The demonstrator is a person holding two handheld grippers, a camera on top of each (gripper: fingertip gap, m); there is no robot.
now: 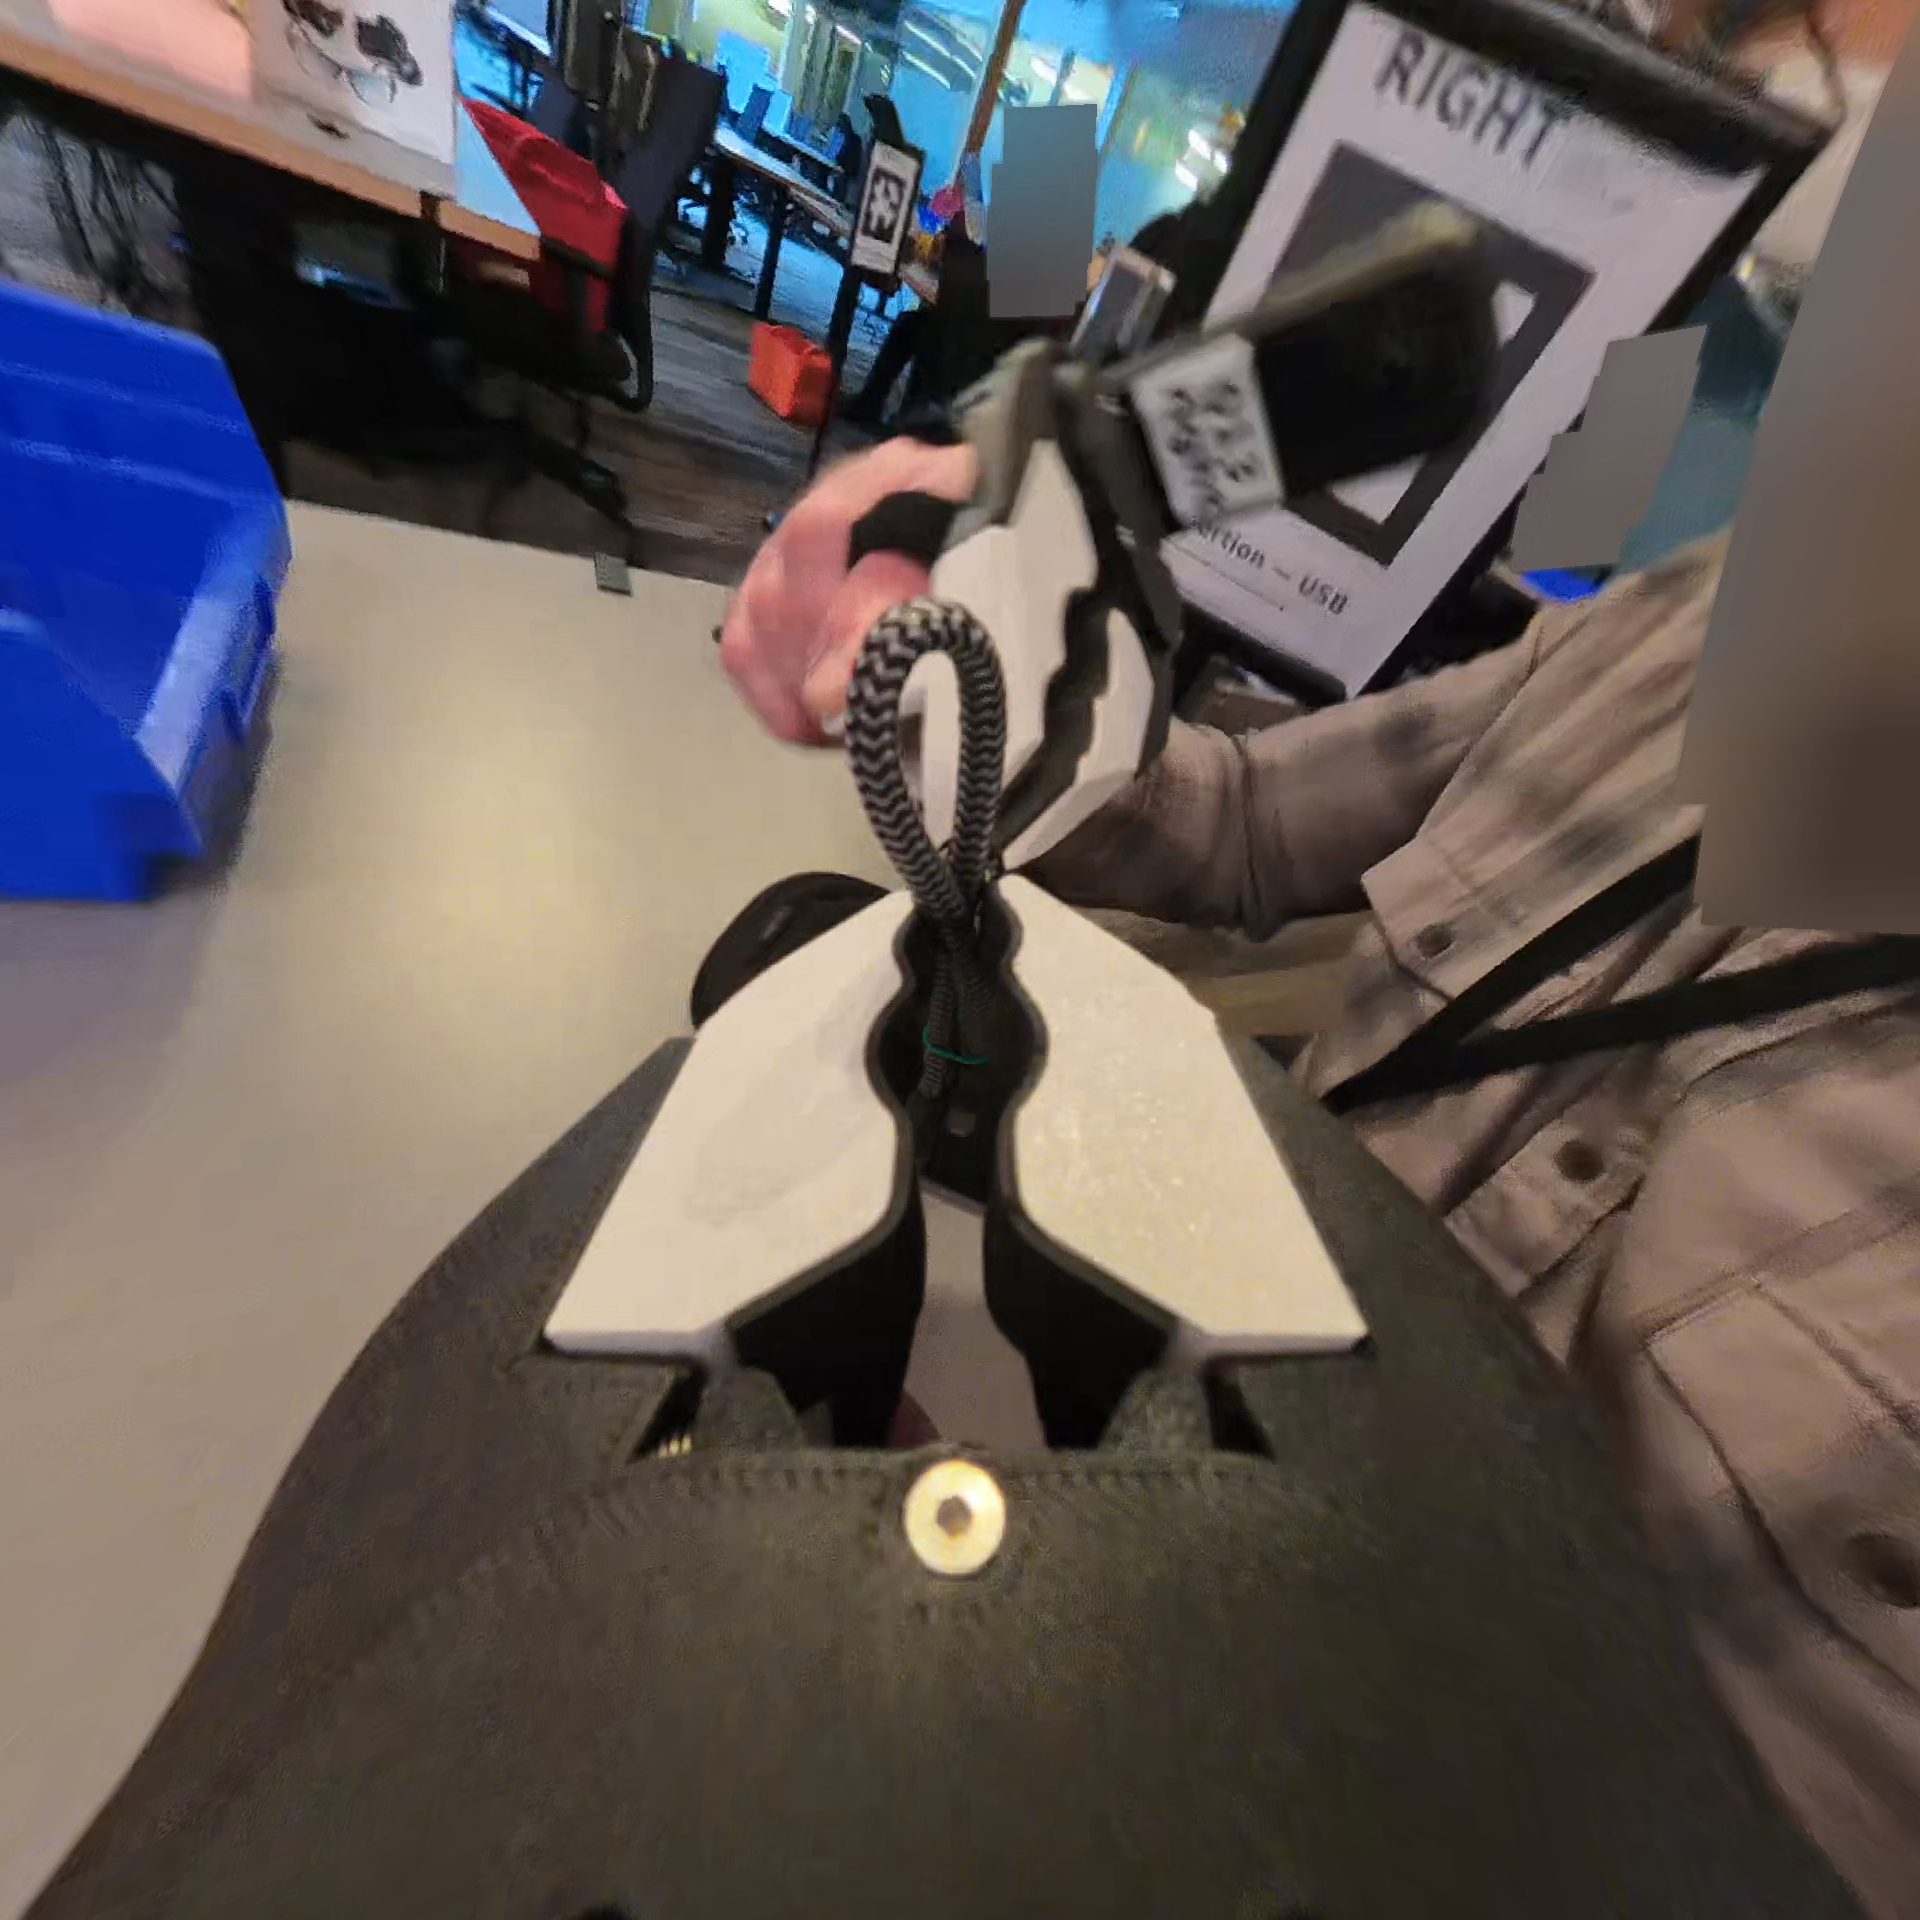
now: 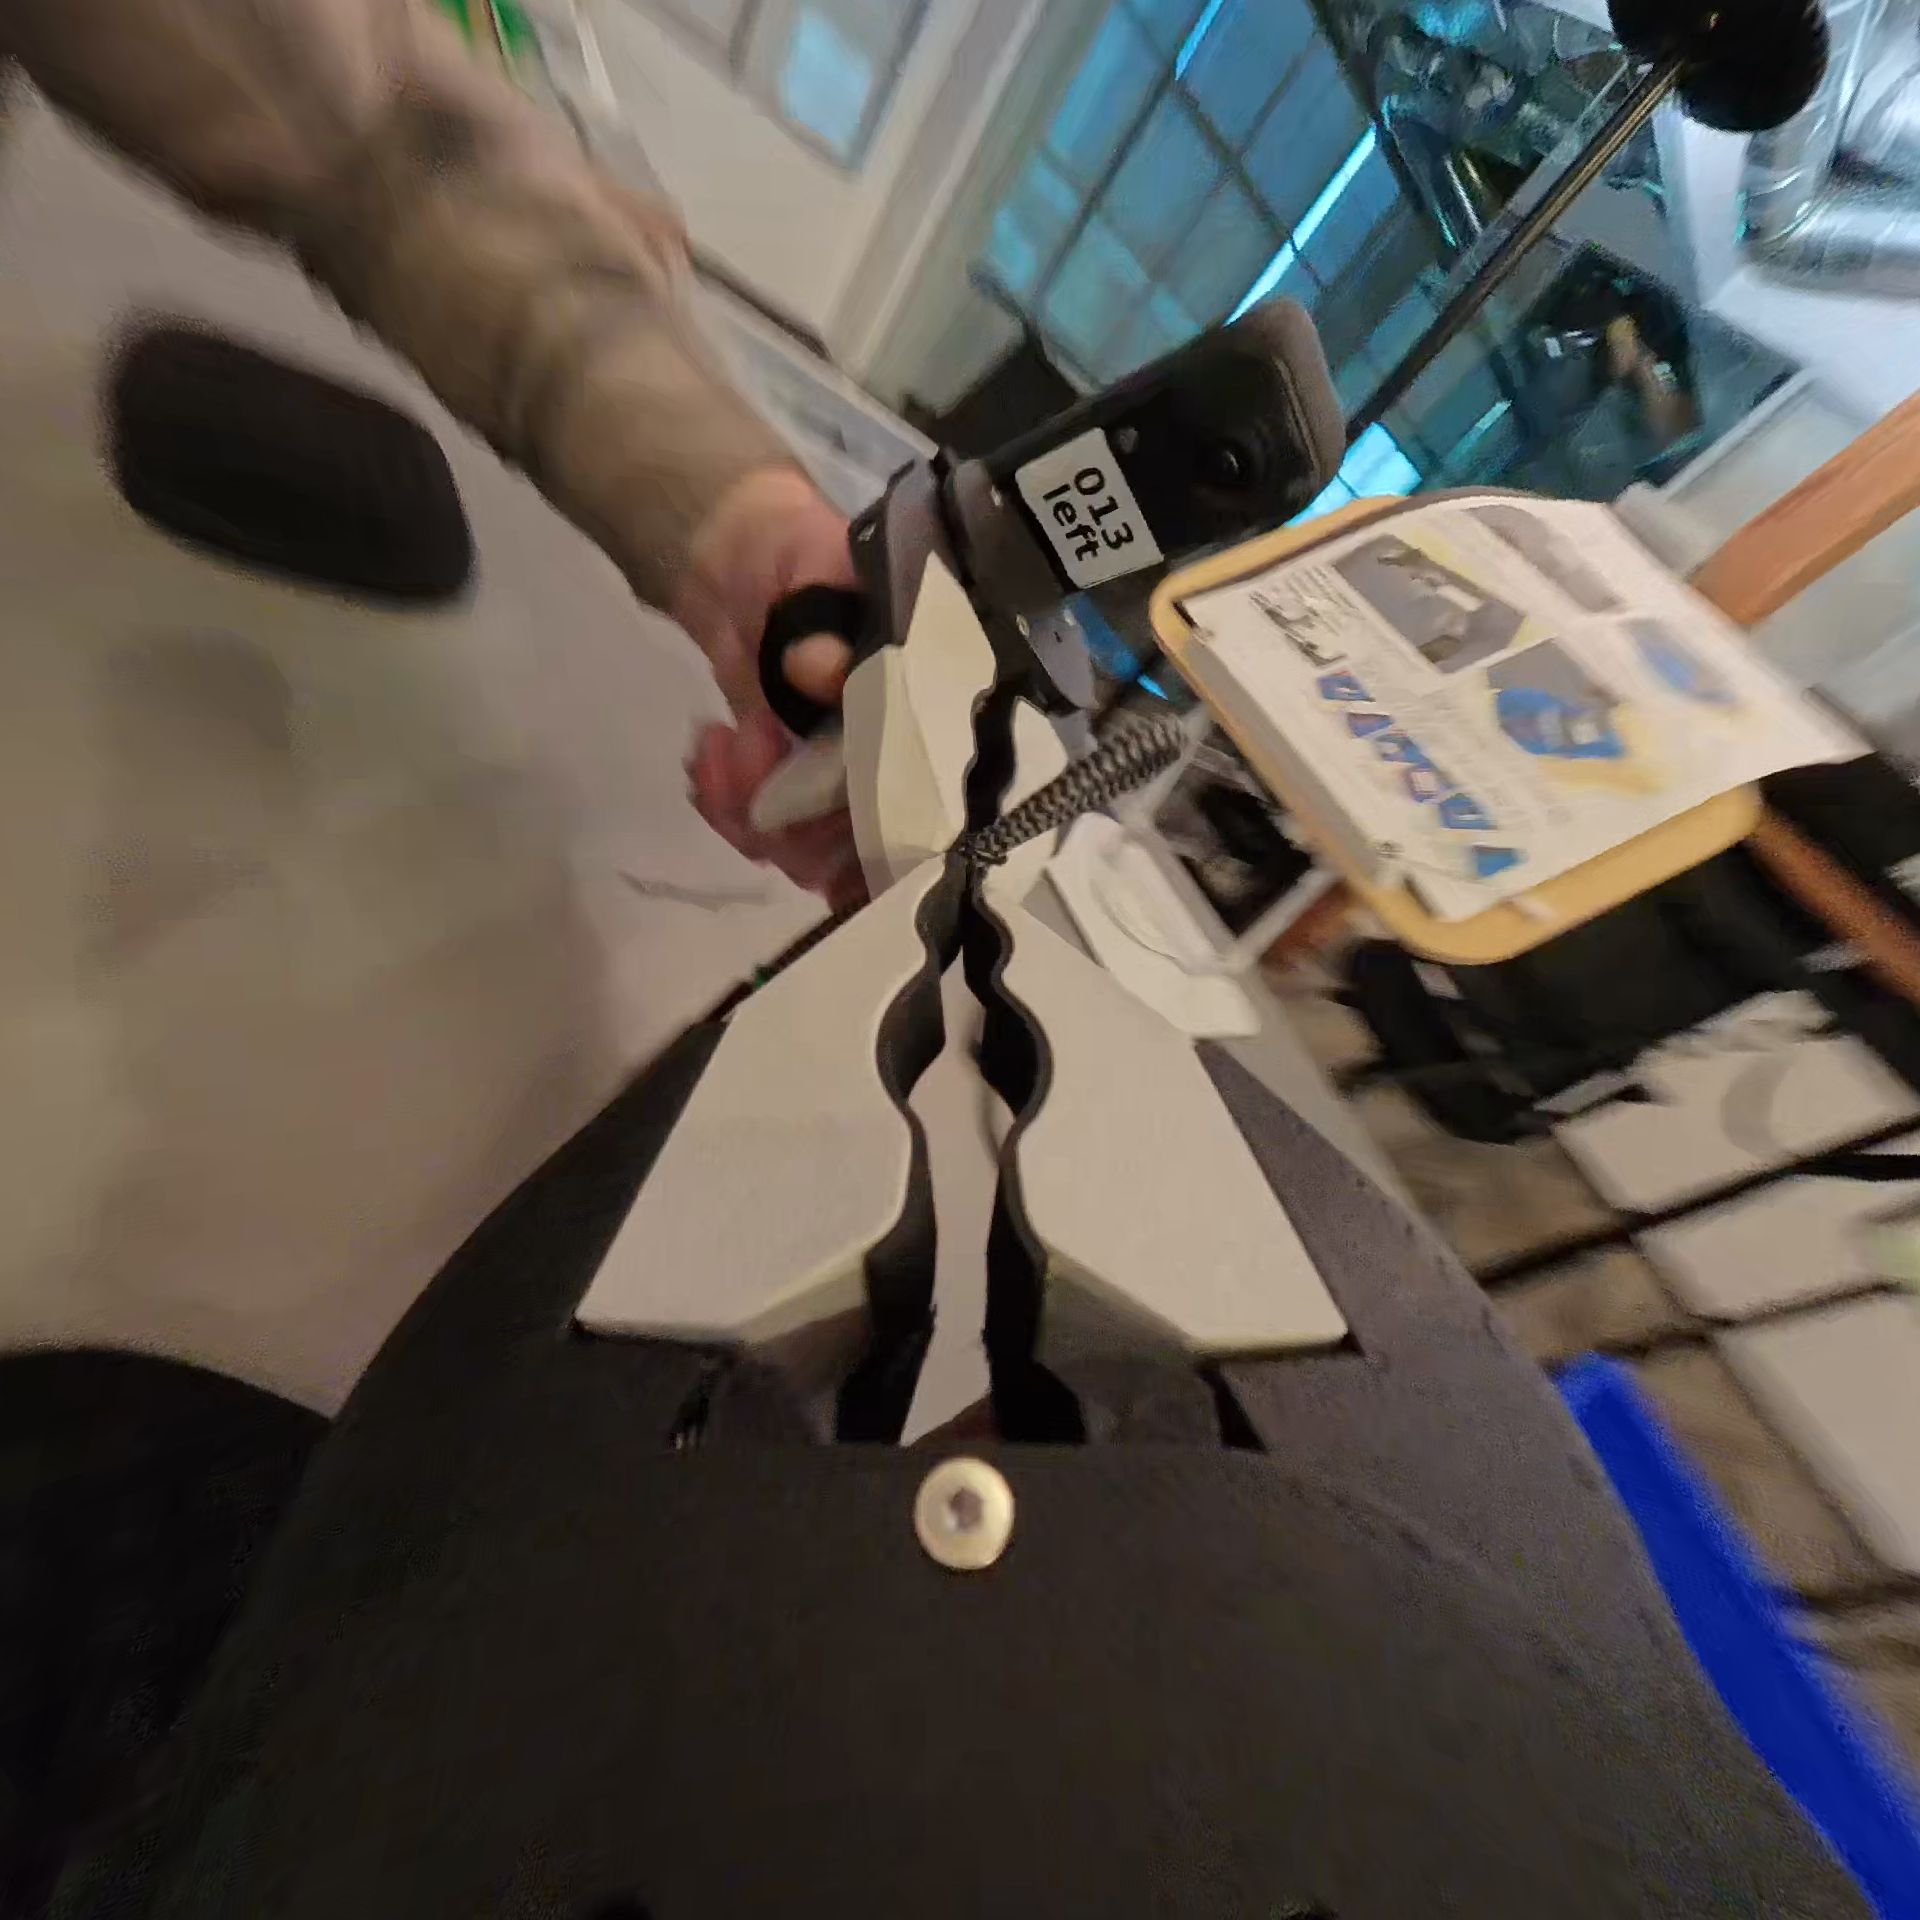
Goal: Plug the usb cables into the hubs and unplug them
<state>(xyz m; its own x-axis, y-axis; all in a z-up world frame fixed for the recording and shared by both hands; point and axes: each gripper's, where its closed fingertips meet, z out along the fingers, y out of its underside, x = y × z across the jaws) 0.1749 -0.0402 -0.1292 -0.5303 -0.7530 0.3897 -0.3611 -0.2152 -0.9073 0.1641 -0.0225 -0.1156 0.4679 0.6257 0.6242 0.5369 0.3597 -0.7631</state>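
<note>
Left wrist view: our left gripper (image 1: 961,904) pinches the braided cable (image 1: 928,748), looped up above the table (image 1: 436,831); our right gripper (image 2: 961,873) clamps it too. Opposing pulls could strain it, we judge.

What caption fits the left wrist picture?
Left gripper pinches a looped braided cable while the right gripper meets it.

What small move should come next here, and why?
Probably part the grippers a little to open the cable's loop. The left gripper pinches the braided USB cable doubled over, the right gripper meets it tip to tip, and no hub shows.
</note>
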